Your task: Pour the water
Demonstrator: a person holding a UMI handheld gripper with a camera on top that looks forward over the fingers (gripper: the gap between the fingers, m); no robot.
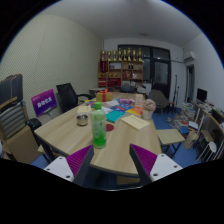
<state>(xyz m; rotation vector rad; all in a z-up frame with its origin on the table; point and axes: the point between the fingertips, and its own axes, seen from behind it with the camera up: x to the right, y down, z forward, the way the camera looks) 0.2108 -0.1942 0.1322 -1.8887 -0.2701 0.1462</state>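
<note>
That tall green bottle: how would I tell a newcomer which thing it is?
Start at the long wooden table in the middle of the room. At its near end, just beyond the tool and its open fingers, stands the green bottle, upright and translucent. It is taller than the small dark cup beside it.

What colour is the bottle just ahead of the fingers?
The bottle is translucent green, seen in the gripper view.

Far shelf [120, 68] items (too small)
</note>
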